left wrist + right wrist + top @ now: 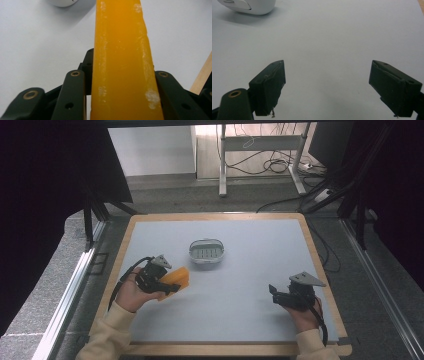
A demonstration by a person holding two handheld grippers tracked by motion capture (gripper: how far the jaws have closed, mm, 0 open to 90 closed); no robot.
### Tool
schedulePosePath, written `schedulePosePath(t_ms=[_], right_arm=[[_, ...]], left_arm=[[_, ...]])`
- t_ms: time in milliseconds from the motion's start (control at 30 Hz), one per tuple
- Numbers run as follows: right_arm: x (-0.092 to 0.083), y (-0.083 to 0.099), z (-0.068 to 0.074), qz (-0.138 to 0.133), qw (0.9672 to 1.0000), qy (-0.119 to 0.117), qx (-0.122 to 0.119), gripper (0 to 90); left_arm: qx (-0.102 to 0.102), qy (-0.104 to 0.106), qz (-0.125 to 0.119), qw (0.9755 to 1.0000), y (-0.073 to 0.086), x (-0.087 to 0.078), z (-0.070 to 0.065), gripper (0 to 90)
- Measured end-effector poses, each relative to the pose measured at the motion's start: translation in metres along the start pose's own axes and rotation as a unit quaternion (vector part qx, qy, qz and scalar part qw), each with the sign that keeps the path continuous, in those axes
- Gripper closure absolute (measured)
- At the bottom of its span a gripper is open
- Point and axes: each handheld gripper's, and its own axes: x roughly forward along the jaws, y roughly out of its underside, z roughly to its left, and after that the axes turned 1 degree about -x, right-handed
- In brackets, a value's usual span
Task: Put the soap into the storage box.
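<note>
An orange block (176, 279), like a bar of soap, is clamped in my left gripper (169, 285) at the left side of the table. In the left gripper view the orange block (123, 62) stands on edge between the two black jaws, which press on both its sides. A white oval dish (206, 251) with a slotted grey floor sits near the table's middle, a little beyond and to the right of the block. My right gripper (273, 292) rests at the right side with its jaws wide apart and nothing between them; the right gripper (327, 87) hovers over bare grey surface.
The grey mat (235, 290) lies on a wooden-edged table (320, 270). The white dish (249, 6) shows at the top left of the right gripper view. Beyond the table are a desk frame and loose cables (270, 165) on the floor.
</note>
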Motion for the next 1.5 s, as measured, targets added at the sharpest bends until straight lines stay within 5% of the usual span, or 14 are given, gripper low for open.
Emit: schedulePosePath(t_ms=[1500], right_arm=[[0.001, 0.001, 0.0, 0.004, 1.0, -0.002, 0.0, 14.3]], left_arm=[[0.019, 0.007, -0.013, 0.9997, -0.037, 0.003, 0.028, 61.5]])
